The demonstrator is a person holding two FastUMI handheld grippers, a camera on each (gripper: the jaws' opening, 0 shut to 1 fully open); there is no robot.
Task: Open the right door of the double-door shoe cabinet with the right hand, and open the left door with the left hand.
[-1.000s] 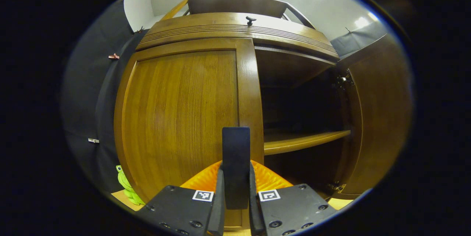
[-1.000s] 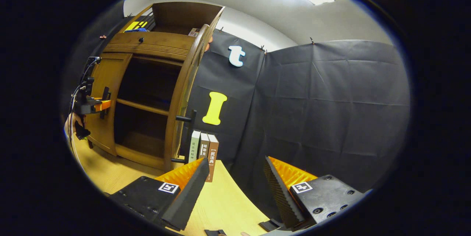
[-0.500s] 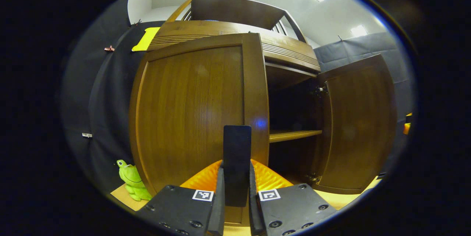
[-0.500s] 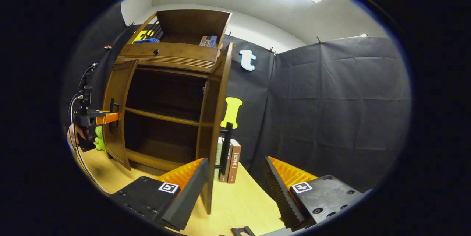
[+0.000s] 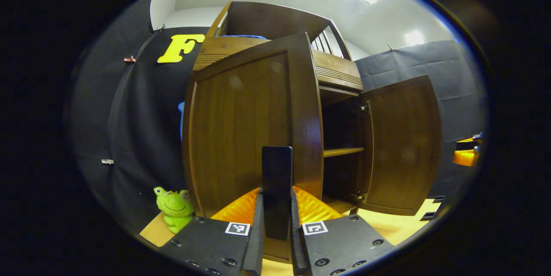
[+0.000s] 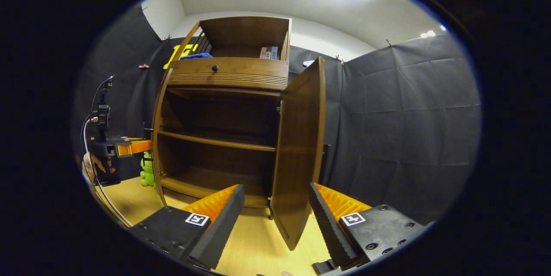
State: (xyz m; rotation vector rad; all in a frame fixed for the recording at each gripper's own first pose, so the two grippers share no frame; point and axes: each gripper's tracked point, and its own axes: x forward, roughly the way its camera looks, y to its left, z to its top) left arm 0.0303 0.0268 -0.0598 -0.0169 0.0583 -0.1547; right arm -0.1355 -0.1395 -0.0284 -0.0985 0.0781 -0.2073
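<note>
Doors both swinging wide now. We're clamping the left claw (image 5: 276,241) on the left door's (image 5: 241,129) handle (image 5: 277,190), pulling it further out than a second ago. Right claw (image 6: 275,220) is hanging apart, right door (image 6: 299,151) just ahead, released. Task nearly finished.

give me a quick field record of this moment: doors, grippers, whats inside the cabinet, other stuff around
right door: swung wide open, free of any grip
left door: partly swung out
left door handle: dark bar, clamped between the fingers
left gripper: shut on the handle
right gripper: open, holding nothing, off the right door
cabinet inside: one shelf, looks bare
drawer: above the doors, closed
beside cabinet: green frog toy on the floor
</note>
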